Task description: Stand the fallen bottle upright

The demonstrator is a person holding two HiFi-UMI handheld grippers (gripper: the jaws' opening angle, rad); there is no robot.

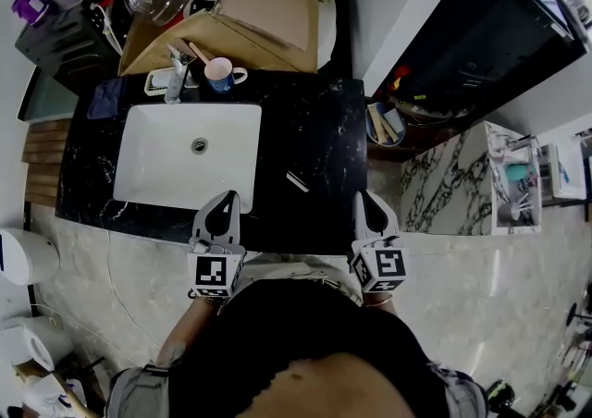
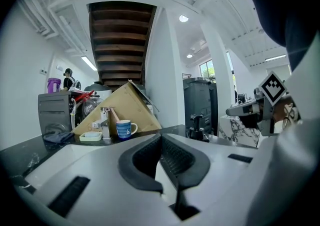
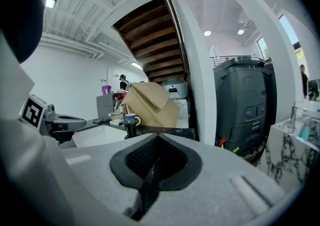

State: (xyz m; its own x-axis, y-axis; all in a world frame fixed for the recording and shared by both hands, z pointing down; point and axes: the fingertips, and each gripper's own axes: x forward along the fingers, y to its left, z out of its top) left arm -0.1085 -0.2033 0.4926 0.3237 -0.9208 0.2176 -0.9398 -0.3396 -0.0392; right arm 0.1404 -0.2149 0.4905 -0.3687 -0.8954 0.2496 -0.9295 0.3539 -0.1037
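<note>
The big black desk (image 1: 314, 129) has pale streaks in it like stone. A brown cardboard box (image 1: 268, 0) stands past its back edge. A white sink (image 1: 157, 176) is set into the left part of the desk.

The person stands at the front edge of the desk and holds both tools out, side by side and well apart. Both point toward the back edge and tip down a little. Each has its cube with square marks at the near end, close to the person's body.

The left gripper (image 1: 225, 199) is over the front edge, near the sink's front right corner. Its own view shows its jaws pressed together with nothing between them (image 2: 161, 142).

The right gripper (image 1: 368, 199) is over the front edge too, close to the desk's front right corner. Its jaws are together as well and hold nothing (image 3: 156, 150).

At the back edge, behind the sink, stand a blue mug (image 1: 220, 74) and a tap (image 1: 176, 74), just beside each other.

The bottle (image 1: 297, 181) is small and lies on its side on the desk. It is between the sink and the right edge, nearer the front edge than the back. It is between the two grippers and a bit ahead of them, and neither touches it.
</note>
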